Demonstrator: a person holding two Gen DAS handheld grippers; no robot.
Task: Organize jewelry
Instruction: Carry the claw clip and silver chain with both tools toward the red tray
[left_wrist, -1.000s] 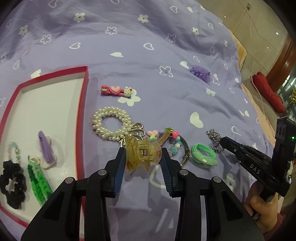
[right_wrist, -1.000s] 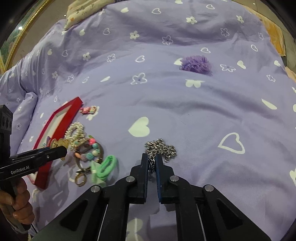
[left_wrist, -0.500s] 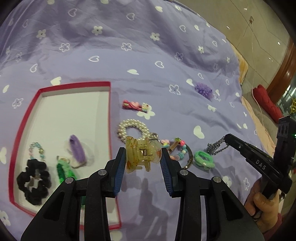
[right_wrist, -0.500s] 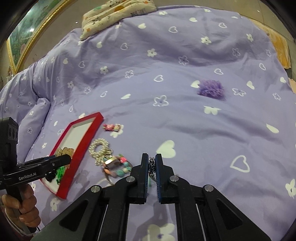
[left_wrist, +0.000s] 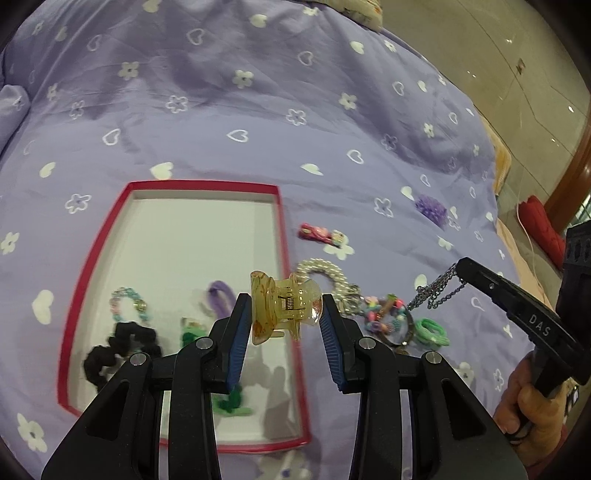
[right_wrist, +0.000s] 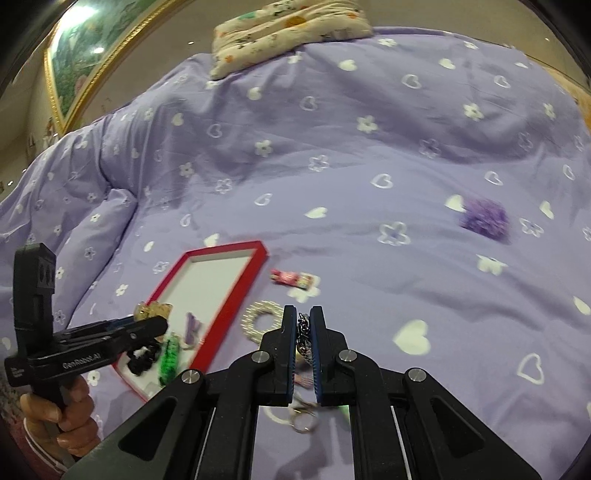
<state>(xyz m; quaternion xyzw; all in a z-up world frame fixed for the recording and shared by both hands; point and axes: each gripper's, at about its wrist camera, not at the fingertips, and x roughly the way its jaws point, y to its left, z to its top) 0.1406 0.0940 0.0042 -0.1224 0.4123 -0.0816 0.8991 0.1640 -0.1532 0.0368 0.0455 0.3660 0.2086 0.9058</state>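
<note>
**Both picks lifted toward the tray**

Both grippers have risen off the bed since a second ago. Left gripper (left_wrist: 284, 317) clamps the amber claw clip (left_wrist: 282, 308) above the tray (left_wrist: 207, 186), near its right edge; right gripper (right_wrist: 303, 325) pinches the chain (left_wrist: 437, 291), dangling over the loose pile. Next, I judge: lower each over bare tray floor and release, clear of the scrunchie (left_wrist: 118, 345).

My left gripper (left_wrist: 283, 321) holds a hair claw (left_wrist: 284, 308) above the tray's (left_wrist: 284, 236) right edge. In the tray, near end: scrunchie (left_wrist: 118, 350), bead bracelet (left_wrist: 129, 302), braided tie (left_wrist: 232, 400). Right of the tray on the bedspread (left_wrist: 258, 110): hair clip (left_wrist: 320, 233) farthest, pearl bracelet (left_wrist: 325, 271) nearer, then charm keyring (left_wrist: 388, 319) and coil ties (left_wrist: 432, 331). My right gripper (right_wrist: 304, 334) pinches a chain (right_wrist: 303, 332) above these. Pompom (right_wrist: 484, 218) lies far right, apart.
</note>
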